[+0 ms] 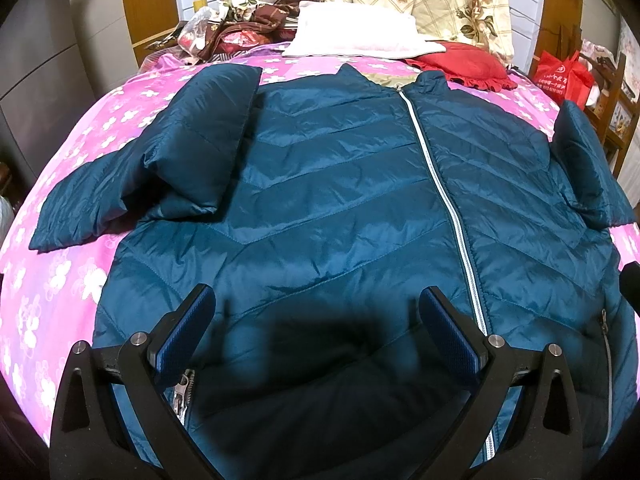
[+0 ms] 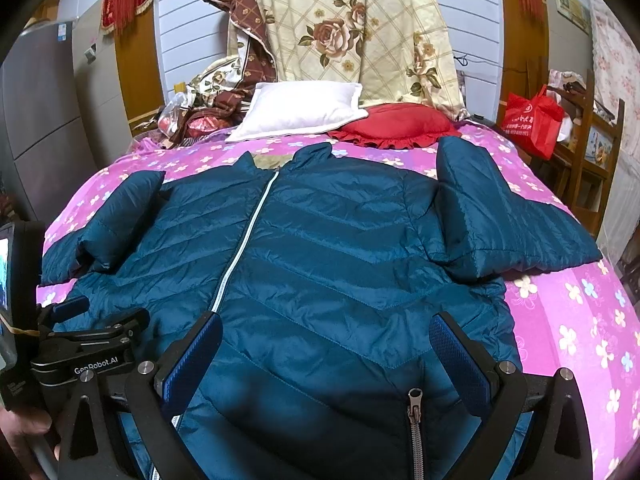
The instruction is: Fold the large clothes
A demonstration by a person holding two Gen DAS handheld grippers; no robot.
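Left gripper (image 1: 316, 334) jaws apart, empty, over jacket (image 1: 340, 208) hem left of zip (image 1: 436, 184). Right gripper (image 2: 326, 354) jaws apart, empty, over hem right of zip. One jacket, flat, front up, zipped, on pink bedspread (image 2: 568, 312). Two sleeves, both folded back beside body; cuffs hard to make out. Hem hidden under shadow, cut off by frame edge. Beyond collar: two pillows, one white (image 2: 296, 114), one red (image 2: 394, 124). One red bag (image 2: 532, 120) right of jacket.
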